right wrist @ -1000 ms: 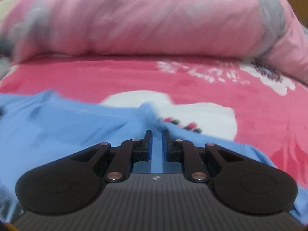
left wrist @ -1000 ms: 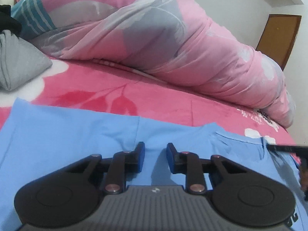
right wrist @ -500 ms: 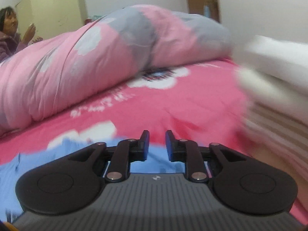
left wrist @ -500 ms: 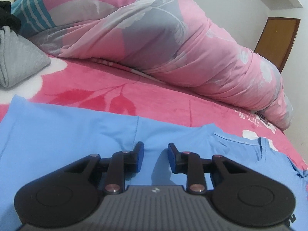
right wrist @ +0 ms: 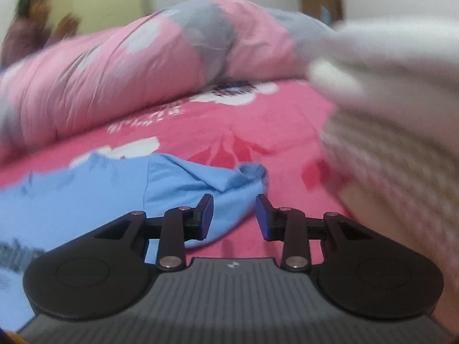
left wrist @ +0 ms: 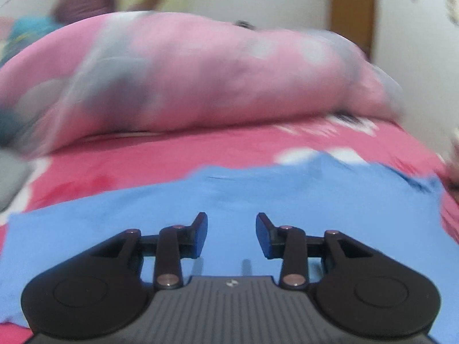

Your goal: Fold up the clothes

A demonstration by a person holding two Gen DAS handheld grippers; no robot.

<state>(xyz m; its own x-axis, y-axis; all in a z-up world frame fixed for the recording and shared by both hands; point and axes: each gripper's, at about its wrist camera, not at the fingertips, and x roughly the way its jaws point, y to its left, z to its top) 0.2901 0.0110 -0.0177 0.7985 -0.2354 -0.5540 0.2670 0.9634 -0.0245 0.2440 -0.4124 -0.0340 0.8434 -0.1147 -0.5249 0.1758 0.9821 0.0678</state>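
Observation:
A light blue T-shirt (left wrist: 258,200) lies spread on the pink flowered bedspread (left wrist: 200,149). My left gripper (left wrist: 231,229) hovers above the shirt's middle, its jaws opening, with nothing between them. In the right wrist view the same shirt (right wrist: 86,189) ends in a crumpled sleeve (right wrist: 229,183). My right gripper (right wrist: 233,215) sits just over that sleeve's edge, jaws opening, and the pads do not press on the cloth. Both views are motion-blurred.
A bulky pink and grey duvet (left wrist: 200,71) lies heaped along the far side of the bed. A white and cream knitted pile (right wrist: 396,109) rises close on the right. A person (right wrist: 31,25) sits blurred at the far left, and a grey garment (left wrist: 11,177) lies at the left edge.
Both grippers have widened their jaws. The right one let go of the blue cloth and swung right to the sleeve. The left one swung right across the shirt.

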